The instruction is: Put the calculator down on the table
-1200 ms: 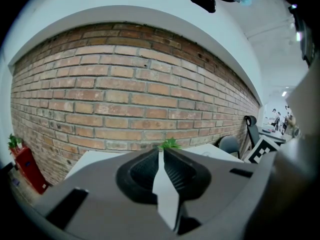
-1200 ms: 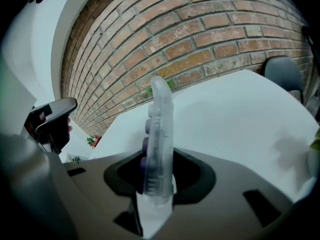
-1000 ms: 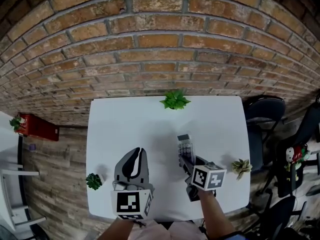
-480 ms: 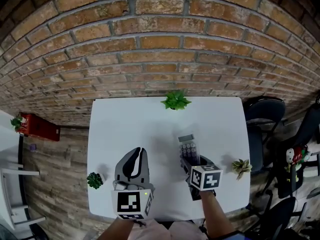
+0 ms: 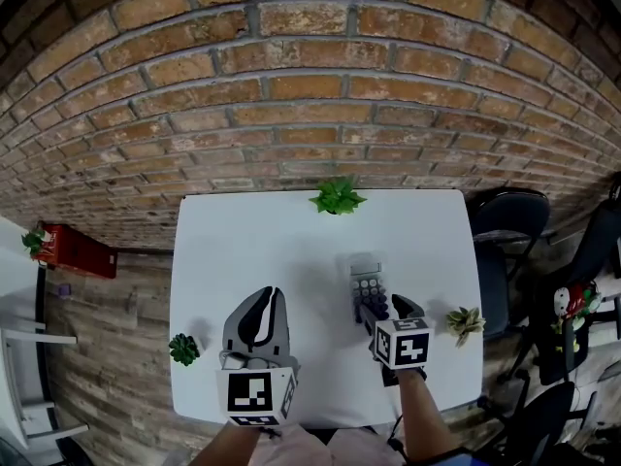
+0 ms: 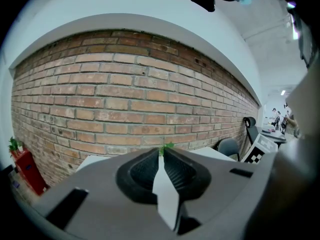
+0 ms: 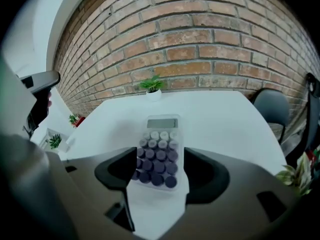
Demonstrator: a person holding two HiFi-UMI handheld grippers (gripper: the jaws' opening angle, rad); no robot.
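Right tool (image 5: 387, 309) is standing at its widest, jaws having just been opening, and is gripping nothing. Calculator (image 7: 159, 151) is lying flat and face up on the table (image 5: 243, 241), key end sitting in the gap between the two jaws, display end reaching out past the jaw tips. The pads are looking clear of its long edges: the right pad is showing a sliver of table beside the case, while the left pad is overlapping the near corner in the right gripper view, so contact there is not being ruled out.

Long axis is running straight along the line the tool is pointing, toward the potted plant (image 5: 339, 197) at the far edge of the table and the brick wall (image 5: 310, 95) behind. So the calculator is lying directly ahead of and partly inside the right tool, not off to either side. Judging from that, the placing is looking done, and the exit is wanting to go back along that same axis or straight up, since a sideways pull is risking a pad dragging the case.

Left tool (image 5: 269, 297) is hovering well apart on the near left of the table, jaws closed together and empty, pointing roughly level at the wall. The right hand is clearly the nearer one.
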